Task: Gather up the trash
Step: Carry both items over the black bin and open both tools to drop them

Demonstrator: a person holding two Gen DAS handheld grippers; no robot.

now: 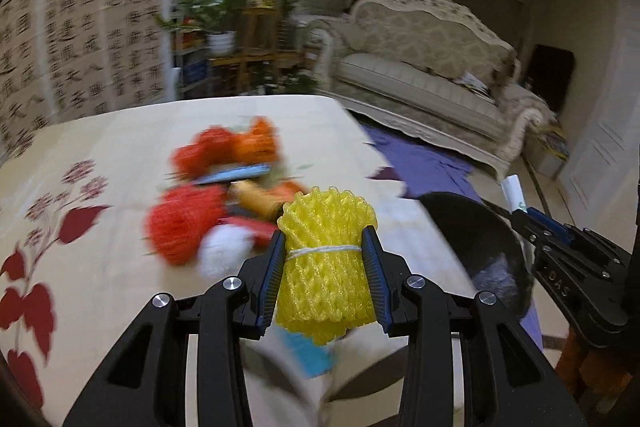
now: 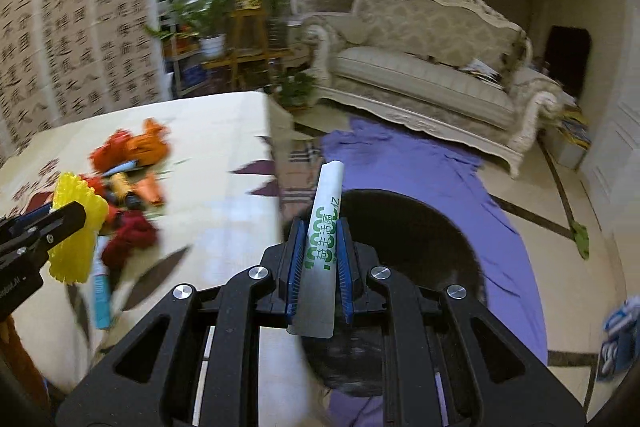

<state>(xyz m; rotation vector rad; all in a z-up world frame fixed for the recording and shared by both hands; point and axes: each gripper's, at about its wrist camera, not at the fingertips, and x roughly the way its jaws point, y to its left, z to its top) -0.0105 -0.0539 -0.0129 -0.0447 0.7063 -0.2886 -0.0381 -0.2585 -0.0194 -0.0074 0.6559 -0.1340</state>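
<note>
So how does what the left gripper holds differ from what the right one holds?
The left gripper holds a yellow foam net, a bulky mesh bundle tied with white string; the right gripper holds a white tube, smooth, flat and slim, with green print. The net is above the table; the tube is over the black bin. Both are clamped upright between fingers.

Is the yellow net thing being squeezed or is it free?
Squeezed: the left gripper is shut on the yellow net, both fingers pressing its sides.

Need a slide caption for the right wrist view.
Right tool grips a white tube above the black bin.
</note>
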